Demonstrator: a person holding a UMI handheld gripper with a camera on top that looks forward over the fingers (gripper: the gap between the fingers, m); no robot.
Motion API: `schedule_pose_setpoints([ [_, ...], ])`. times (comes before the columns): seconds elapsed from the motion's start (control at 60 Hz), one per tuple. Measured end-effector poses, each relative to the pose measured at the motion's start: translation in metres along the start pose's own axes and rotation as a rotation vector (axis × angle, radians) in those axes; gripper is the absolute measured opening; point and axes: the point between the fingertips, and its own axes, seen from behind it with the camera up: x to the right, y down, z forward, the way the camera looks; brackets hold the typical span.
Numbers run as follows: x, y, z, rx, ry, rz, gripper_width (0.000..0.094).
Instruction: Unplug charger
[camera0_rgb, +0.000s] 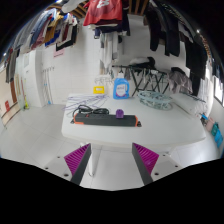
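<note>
Tongs (112, 165) wide open, empty. Power strip (90, 113) on white tabletop (100, 132), well beyond the tongs; charger itself too small to pick out. Likely light, rigid plastic; grip plug body, not cord.

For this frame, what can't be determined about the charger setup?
Gripper view only:
- Charger plug: too small to pick out on the black power strip.
- Purple object on the white table: too small to identify.
- Blue box label: unreadable.
- Gripper: open, holding nothing; fingers short of the strip.
</note>
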Motion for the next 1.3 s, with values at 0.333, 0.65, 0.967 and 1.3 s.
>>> schedule_pose_setpoints([
  [0.333, 0.017, -0.041, 0.102, 0.062, 0.01, 0.017, 0.0857],
  [0.65, 0.025, -0.069, 0.198, 0.099, -0.007, 0.042, 0.0853],
  [0.967, 0.033, -0.084, 0.261, 0.105, 0.003, 0.067, 0.0855],
  [1.3, 0.04, -0.089, 0.279, 0.125, 0.011, 0.077, 0.0245],
])
